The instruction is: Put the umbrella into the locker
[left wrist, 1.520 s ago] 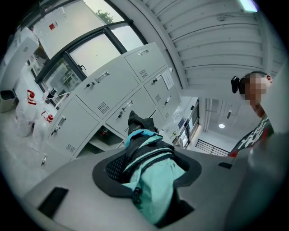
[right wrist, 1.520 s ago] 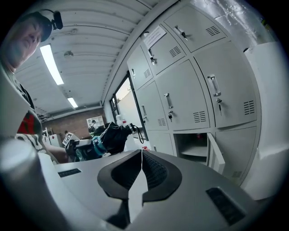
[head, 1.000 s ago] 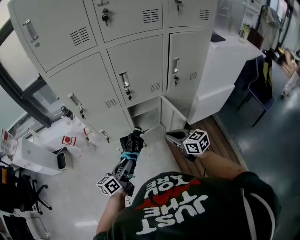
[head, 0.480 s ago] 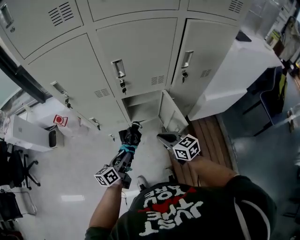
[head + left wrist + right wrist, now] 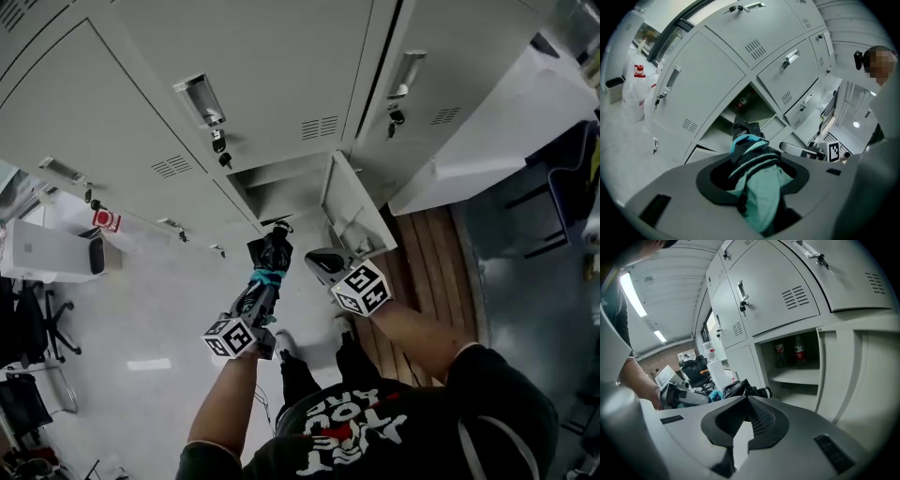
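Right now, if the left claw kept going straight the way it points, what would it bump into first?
The left claw, shut on the umbrella, aims at the open locker. The umbrella's tip would likely reach the shelf inside first, though depth is hard to judge.

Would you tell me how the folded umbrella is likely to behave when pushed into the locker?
The umbrella is probably fairly stiff lengthwise, since it juts straight from the left gripper. Its loose fabric bulges between the jaws, so it may squash or snag on the locker.

left gripper [image 5: 260, 295] clamps the umbrella [image 5: 272, 254], right gripper [image 5: 317, 263] empty with jaws together, both arms outstretched.
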The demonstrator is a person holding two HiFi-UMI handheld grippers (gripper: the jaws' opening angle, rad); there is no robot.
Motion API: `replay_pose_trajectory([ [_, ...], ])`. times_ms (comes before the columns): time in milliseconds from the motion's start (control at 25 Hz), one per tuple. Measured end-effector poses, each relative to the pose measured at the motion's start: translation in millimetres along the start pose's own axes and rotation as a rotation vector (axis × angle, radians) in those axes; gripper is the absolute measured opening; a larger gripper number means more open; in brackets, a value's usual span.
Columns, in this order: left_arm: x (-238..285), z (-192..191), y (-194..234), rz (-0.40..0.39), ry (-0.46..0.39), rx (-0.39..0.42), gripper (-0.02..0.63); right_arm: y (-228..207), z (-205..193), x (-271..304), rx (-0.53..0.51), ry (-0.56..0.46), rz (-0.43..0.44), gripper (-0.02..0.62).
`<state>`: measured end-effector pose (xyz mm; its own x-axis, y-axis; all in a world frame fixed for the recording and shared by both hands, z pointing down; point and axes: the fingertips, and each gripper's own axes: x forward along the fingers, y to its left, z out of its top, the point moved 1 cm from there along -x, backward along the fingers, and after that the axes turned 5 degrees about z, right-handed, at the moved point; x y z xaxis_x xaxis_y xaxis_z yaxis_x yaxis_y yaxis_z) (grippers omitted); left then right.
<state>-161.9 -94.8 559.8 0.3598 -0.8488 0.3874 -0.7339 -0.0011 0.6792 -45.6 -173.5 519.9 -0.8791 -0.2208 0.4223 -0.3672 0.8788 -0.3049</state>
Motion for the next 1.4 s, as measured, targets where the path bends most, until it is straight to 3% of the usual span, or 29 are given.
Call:
replay_pose_trajectory([
  [320,78,-26,74,0.02,0.04,0.043,0.209,-34,-70,57,0.037,-0.006,-0.047,0.035],
  [560,127,-33,106,0.036,0.041,0.103,0.208,-57,-113,76,0.068,-0.015,-0.084,0.035],
  [920,194,-15,127,0.074,0.005,0.22,0.207,-73,-143,106,0.078,-0.051,-0.081,0.035],
  [1240,256,-1,124,0.088,0.019,0.385,0.207,-83,-161,118,0.103,-0.098,-0.078,0.035],
  [1400,282,8,130,0.113,0.015,0.387,0.207,-93,-165,121,0.104,-0.124,-0.105,0.035],
])
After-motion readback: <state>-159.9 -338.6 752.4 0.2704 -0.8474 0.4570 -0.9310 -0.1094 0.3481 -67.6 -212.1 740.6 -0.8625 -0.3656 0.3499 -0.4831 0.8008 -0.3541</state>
